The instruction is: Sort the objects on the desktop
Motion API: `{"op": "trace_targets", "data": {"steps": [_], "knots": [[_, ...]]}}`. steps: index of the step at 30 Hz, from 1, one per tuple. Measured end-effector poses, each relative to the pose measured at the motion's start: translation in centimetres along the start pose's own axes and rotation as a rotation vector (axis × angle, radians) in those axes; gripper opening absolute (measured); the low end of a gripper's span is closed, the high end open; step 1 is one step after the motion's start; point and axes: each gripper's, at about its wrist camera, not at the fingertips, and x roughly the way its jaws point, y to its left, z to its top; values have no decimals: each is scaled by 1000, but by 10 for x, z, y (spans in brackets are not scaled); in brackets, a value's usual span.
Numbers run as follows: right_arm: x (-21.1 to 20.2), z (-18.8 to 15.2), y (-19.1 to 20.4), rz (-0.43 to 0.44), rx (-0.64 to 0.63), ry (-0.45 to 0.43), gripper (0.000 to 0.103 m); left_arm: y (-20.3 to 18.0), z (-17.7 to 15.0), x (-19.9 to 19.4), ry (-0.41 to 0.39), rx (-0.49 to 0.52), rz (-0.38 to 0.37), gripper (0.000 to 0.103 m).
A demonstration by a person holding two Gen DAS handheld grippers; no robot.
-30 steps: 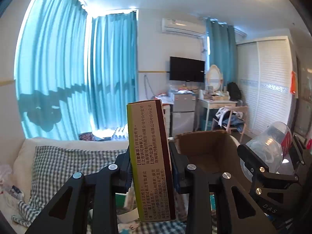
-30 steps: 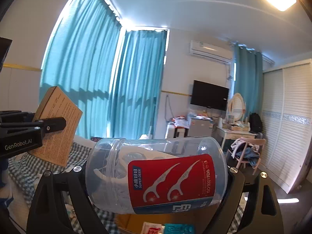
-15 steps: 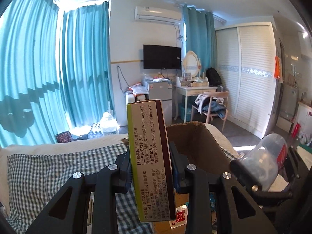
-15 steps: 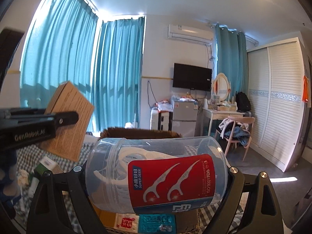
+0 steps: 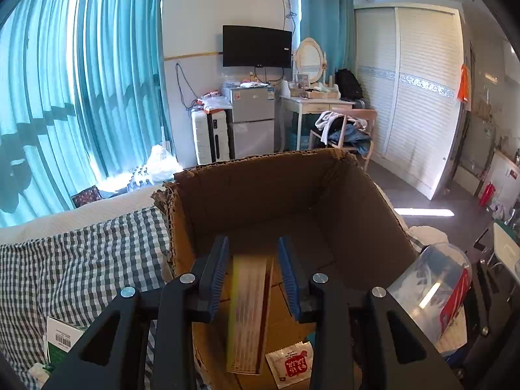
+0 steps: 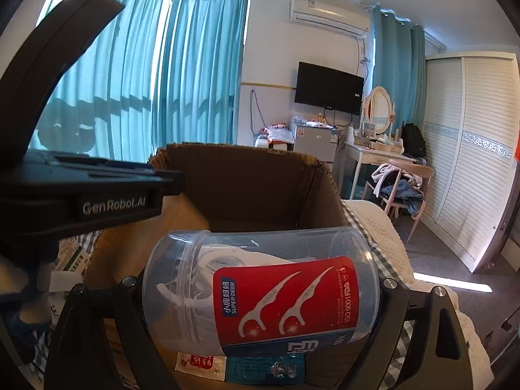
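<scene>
My left gripper (image 5: 253, 250) hangs over the open cardboard box (image 5: 260, 188), and its jaws are opening. A narrow yellow and brown carton (image 5: 248, 312) is between the blue pads (image 5: 216, 276), blurred and slipping down, with a gap on each side. My right gripper (image 6: 260, 287) is shut on a clear floss-pick jar (image 6: 260, 292) with a red label, held sideways at the box's near right. The same jar (image 5: 432, 289) shows in the left wrist view. On the box floor lie a red and white sachet (image 5: 289, 364) and a teal packet (image 6: 265, 369).
The box stands on a checked cloth (image 5: 81, 253) over a bed. A green and white carton (image 5: 61, 338) lies on the cloth left of the box. The left tool's black housing (image 6: 97, 201) crosses the right wrist view. Behind are curtains, a fridge and a chair.
Both grippers came forward and down to the cardboard box. The left jaws widened and the carton, gripped upright before, now slides down between them. The jar stays held.
</scene>
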Motion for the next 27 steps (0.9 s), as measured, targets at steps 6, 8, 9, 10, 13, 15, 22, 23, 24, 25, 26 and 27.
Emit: {"op": "trace_targets", "data": {"steps": [6,8,9,10,13,15,22,23,24,25,26,27], "knots": [[-2,2,4,-20,-18,-21,94,9,1,-19,-43,-13,10,53],[-7,4,4,-24,-14,-37,94,15,1,-31,-64,-23,17,60],[-10,5,4,-26,-11,-43,95,19,1,-36,-72,-27,18,65],[-14,7,4,-27,-7,-51,96,22,1,-43,-81,-31,18,67],[-23,13,5,-33,-3,-78,98,34,0,-65,-111,-42,28,77],[-31,17,6,-35,-1,-96,103,43,-1,-83,-136,-51,39,88],[-61,40,14,-35,15,-157,103,76,-4,-140,-221,-128,89,103],[-66,42,18,-27,21,-168,103,81,-6,-148,-230,-138,106,103],[-72,44,21,-21,25,-179,103,85,-9,-157,-241,-147,117,103],[-77,46,24,-16,28,-192,103,90,-10,-165,-253,-155,123,103],[-80,49,26,-9,29,-201,103,95,-12,-174,-264,-162,128,103],[-84,51,30,-1,28,-209,103,101,-13,-181,-271,-166,137,103]]}}
